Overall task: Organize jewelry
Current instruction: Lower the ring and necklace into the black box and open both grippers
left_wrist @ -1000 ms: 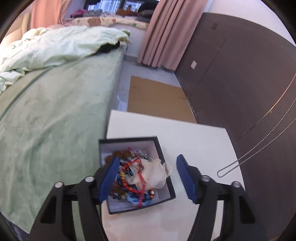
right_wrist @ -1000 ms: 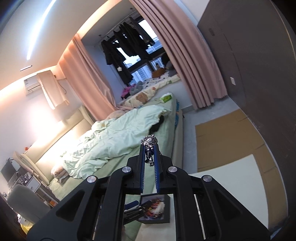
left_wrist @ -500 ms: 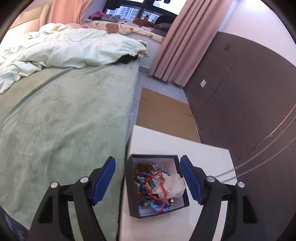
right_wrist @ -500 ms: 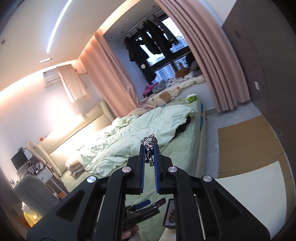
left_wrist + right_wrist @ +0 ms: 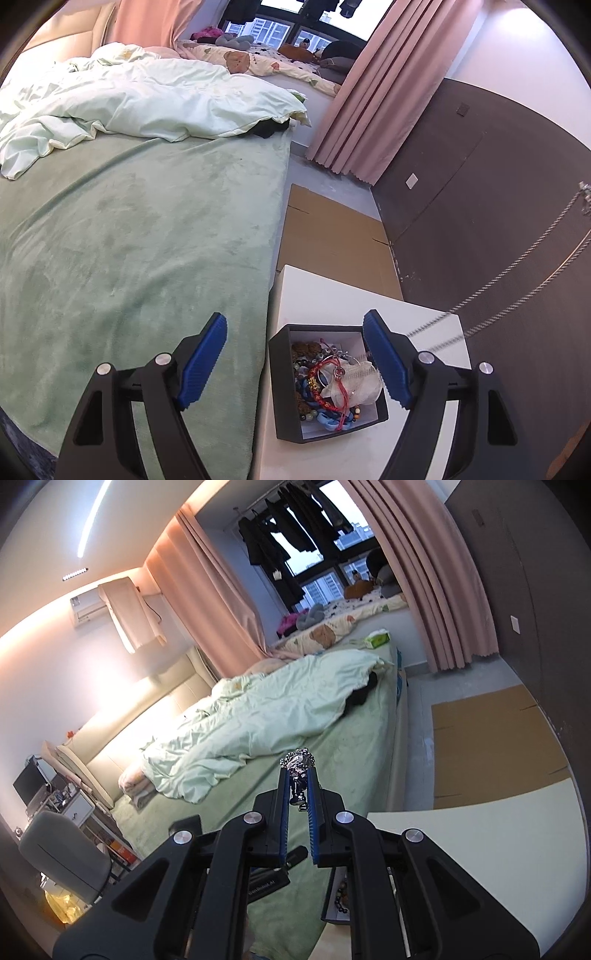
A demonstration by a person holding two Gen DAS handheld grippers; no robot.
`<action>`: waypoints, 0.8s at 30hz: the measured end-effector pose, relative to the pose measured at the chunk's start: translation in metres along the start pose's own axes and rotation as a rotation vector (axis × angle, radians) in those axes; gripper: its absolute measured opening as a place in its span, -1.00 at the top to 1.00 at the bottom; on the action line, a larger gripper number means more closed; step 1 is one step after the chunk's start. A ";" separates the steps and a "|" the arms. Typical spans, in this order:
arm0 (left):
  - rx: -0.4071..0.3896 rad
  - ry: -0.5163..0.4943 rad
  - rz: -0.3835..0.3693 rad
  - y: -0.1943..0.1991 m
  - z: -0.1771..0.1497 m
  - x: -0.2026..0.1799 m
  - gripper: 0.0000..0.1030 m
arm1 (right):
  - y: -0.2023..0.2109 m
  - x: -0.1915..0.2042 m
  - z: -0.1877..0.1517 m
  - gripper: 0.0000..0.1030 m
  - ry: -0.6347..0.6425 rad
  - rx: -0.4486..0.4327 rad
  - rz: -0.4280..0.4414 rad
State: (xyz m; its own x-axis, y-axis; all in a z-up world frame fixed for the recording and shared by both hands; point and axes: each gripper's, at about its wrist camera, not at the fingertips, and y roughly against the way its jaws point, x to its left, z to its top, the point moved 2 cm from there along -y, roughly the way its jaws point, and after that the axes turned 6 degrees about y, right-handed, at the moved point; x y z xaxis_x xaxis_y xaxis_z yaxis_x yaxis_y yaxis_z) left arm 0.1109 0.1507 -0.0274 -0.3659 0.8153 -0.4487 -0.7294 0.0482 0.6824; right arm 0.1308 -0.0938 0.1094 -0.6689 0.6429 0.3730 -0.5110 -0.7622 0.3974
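Silver chain (image 5: 298,771) pinched at the right gripper (image 5: 298,775) tips.

Green bed (image 5: 140,236) with rumpled duvet (image 5: 147,99) (pale green), pink curtain (image 5: 373,92), flattened cardboard (image 5: 332,240)

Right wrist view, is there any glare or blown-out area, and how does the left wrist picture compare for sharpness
Right wrist view: the lit wall behind the bed is washed out; the necklace in the right gripper reads sharp. Left wrist view: evenly lit, no glare; the jewelry box is crisp, fisheye bends the edges.
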 end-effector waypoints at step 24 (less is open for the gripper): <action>-0.006 0.060 0.010 0.002 0.004 0.019 -0.50 | -0.113 -0.042 -0.091 0.09 -0.132 0.378 -0.072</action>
State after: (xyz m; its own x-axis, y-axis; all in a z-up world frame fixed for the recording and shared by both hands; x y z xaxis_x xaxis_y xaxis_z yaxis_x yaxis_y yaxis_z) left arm 0.1049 0.1681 -0.0325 -0.4070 0.7799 -0.4754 -0.7289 0.0363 0.6836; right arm 0.1676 -0.0410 -0.0270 -0.5510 0.7165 0.4278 -0.3031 -0.6495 0.6973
